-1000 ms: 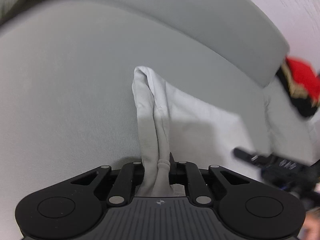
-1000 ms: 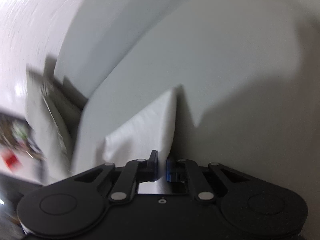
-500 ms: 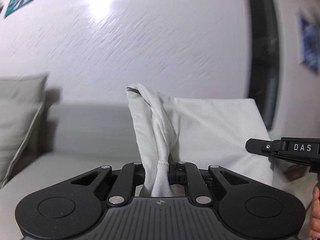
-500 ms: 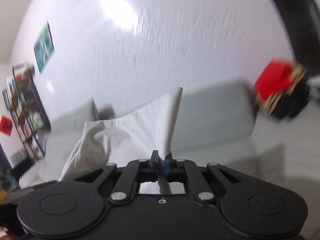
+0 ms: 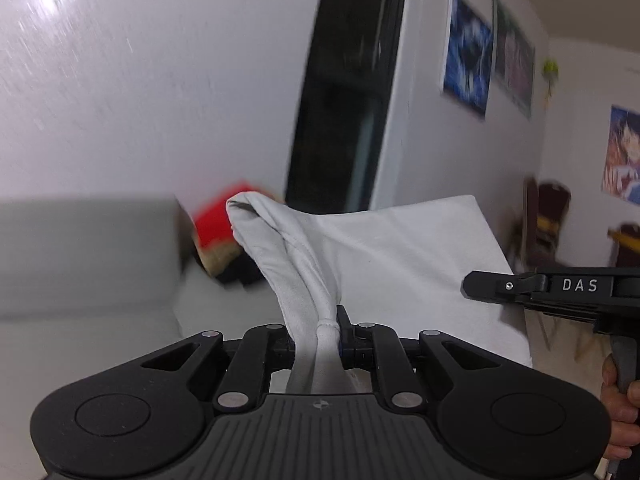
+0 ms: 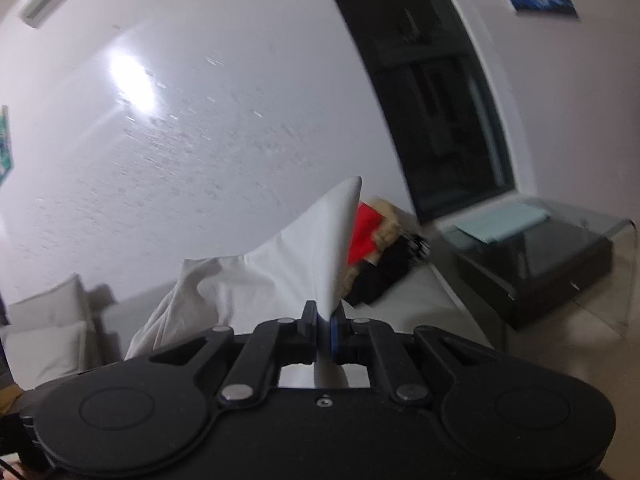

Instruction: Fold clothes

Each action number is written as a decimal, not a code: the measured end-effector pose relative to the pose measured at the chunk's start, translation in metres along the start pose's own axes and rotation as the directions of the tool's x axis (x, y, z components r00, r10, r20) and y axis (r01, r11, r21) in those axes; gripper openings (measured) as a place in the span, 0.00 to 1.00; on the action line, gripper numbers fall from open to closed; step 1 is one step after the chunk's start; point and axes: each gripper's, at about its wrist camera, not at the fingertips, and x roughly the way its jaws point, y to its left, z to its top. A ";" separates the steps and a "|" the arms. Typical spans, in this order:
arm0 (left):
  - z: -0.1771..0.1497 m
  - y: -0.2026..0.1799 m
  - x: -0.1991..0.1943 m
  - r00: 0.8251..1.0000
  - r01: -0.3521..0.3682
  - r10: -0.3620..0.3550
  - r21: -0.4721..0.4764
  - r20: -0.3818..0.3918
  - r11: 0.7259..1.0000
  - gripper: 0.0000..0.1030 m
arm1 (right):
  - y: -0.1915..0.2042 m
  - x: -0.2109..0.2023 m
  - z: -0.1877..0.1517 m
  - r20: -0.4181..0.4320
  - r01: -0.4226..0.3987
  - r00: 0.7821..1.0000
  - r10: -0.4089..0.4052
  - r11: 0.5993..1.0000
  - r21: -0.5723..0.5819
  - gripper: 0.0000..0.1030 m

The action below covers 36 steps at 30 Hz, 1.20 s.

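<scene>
A white garment point(image 5: 384, 264) hangs in the air, stretched between both grippers above a grey sofa point(image 5: 80, 248). My left gripper point(image 5: 324, 332) is shut on a bunched, hemmed edge of it. In the left wrist view the right gripper point(image 5: 480, 286) shows from the side at the cloth's far corner, with a hand point(image 5: 620, 400) under it. In the right wrist view my right gripper point(image 6: 326, 322) is shut on a thin pointed corner of the white garment point(image 6: 280, 272), which sags leftward.
A red, tan and black pile of clothes point(image 6: 380, 248) lies on the sofa's end point(image 5: 212, 228). A dark glass-topped side table point(image 6: 540, 256) stands right of it. Cushions point(image 6: 44, 320) sit at the sofa's left. A dark doorway point(image 5: 344, 92) and wall posters point(image 5: 468, 64) are behind.
Both grippers have risen off the sofa seat with the garment, lifting it into the air, and swung rightward so the wall, doorway and posters come into view.
</scene>
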 end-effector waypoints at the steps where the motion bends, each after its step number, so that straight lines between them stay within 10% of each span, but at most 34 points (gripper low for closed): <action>1: -0.004 0.003 0.021 0.999 0.000 -0.001 -0.005 -0.040 1.000 0.12 | -0.014 0.010 -0.004 -0.026 0.018 1.000 -0.017 1.000 0.023 0.06; 11: -0.020 0.024 0.165 0.982 -0.045 0.044 -0.002 -0.181 0.999 0.11 | -0.096 0.121 -0.026 -0.127 0.131 0.984 -0.123 0.989 0.063 0.06; 15: -0.012 0.037 0.216 0.965 -0.184 0.182 0.008 -0.191 0.983 0.35 | -0.113 0.166 -0.012 -0.125 0.154 0.982 -0.143 0.985 0.079 0.09; 18: -0.014 0.054 0.221 0.921 -0.304 0.306 0.046 -0.242 0.951 0.35 | -0.131 0.190 -0.012 -0.161 0.245 0.960 -0.227 0.964 0.101 0.41; 23: -0.023 0.073 0.183 0.935 -0.259 0.252 0.005 -0.251 0.966 0.34 | -0.149 0.159 -0.027 -0.164 0.282 0.951 -0.262 0.953 0.114 0.64; 27: -0.035 0.051 0.191 0.935 -0.147 0.145 0.018 -0.324 0.989 0.25 | -0.140 0.138 -0.036 -0.197 0.255 0.951 -0.238 0.965 0.064 0.60; 30: -0.045 0.022 0.209 0.924 -0.078 0.105 0.088 -0.368 0.993 0.25 | -0.120 0.141 -0.047 -0.247 0.209 0.944 -0.218 0.976 -0.062 0.09; 36: -0.070 0.001 0.228 0.855 -0.084 0.197 0.246 -0.481 0.966 0.27 | -0.100 0.162 -0.083 -0.370 0.198 0.883 -0.290 0.943 -0.266 0.07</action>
